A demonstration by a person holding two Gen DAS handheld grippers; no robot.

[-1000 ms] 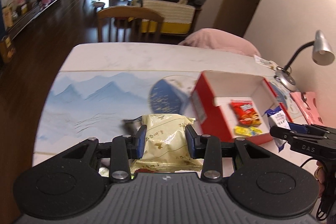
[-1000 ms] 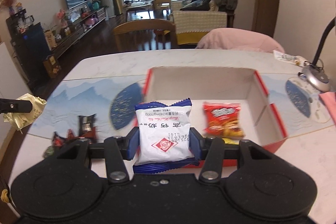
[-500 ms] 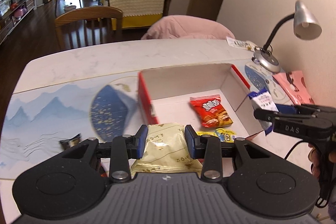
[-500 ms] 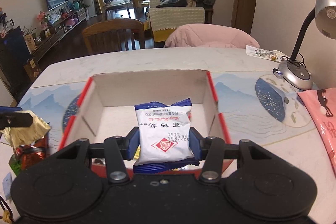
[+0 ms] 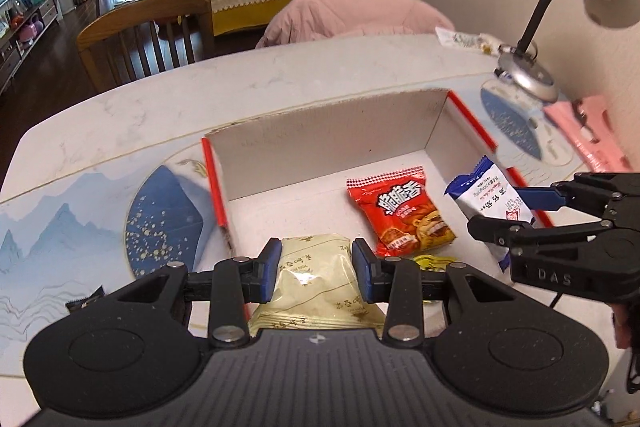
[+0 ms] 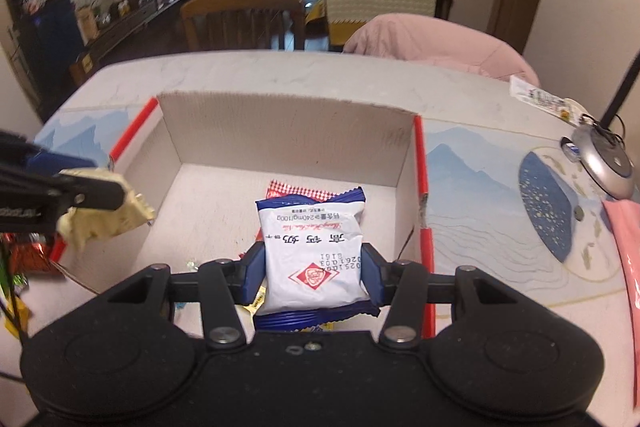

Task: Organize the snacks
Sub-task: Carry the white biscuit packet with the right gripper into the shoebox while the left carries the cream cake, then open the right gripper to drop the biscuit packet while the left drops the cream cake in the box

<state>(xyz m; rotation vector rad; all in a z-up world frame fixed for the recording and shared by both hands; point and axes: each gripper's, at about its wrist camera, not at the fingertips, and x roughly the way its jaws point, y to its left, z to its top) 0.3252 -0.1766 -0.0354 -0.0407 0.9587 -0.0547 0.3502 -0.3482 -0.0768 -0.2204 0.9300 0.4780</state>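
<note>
Left gripper clamped on pale yellow snack pack, pack over near-left part of red-edged box. Right gripper clamped on white-blue snack pack, over box's near right. Red snack pack on box floor just ahead, between grippers. Desk lamp far right of both.

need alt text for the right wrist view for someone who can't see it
The right tool grips a white and blue snack packet above an open red-edged cardboard box on a table, with a red packet lying inside. At left, the left tool holds a pale yellow packet over the box's left edge.
</note>
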